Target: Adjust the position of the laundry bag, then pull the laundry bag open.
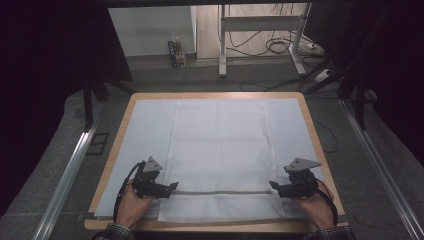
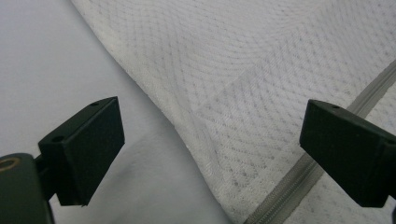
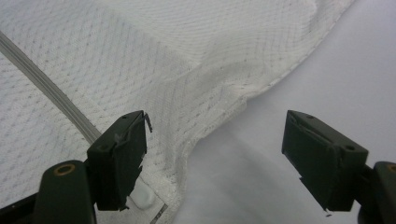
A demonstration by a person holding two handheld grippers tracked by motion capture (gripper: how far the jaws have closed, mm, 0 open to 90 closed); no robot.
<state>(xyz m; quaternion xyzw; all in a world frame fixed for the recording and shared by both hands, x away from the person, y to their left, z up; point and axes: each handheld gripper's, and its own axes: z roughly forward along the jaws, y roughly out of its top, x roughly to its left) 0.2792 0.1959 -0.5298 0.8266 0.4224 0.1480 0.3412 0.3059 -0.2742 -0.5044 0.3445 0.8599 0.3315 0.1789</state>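
Mesh laundry bag (image 1: 220, 150) spread flat down the middle of a pale sheet (image 1: 145, 135) on the wooden table (image 1: 118, 131), reaching from the far edge almost to the near one, long axis near-to-far. Grey zipper (image 1: 222, 192) running left to right across the near end, just beyond a narrow near band of netting. Left gripper (image 1: 170, 187) at the left end of that zipper line, right gripper (image 1: 274, 186) at the right end, tips turned inward toward each other, well apart, with the bag's full width between. Equal nearness for both hands, each beside its own near corner; neither closer to the middle. In the left gripper view, jaws standing wide with nothing pressed between the pads, mesh edge (image 2: 187, 135) and zipper tape (image 2: 285, 191) lying below and between. In the right gripper view, jaws likewise spread and empty, a rumpled hem (image 3: 219, 107) between them, a small white tab (image 3: 142, 196) beside the left jaw, zipper (image 3: 46, 88) slanting off to the left. Fabric white, fine diamond-pattern netting, translucent enough to hint at doubled layers, with a denser woven band near the seams. Mostly smooth across the centre, slightly puckered at both near corners. Likely soft and limp, prone to slipping or bunching under a shallow pinch; any fold probably across the zipper axis, needing both corners taken together.
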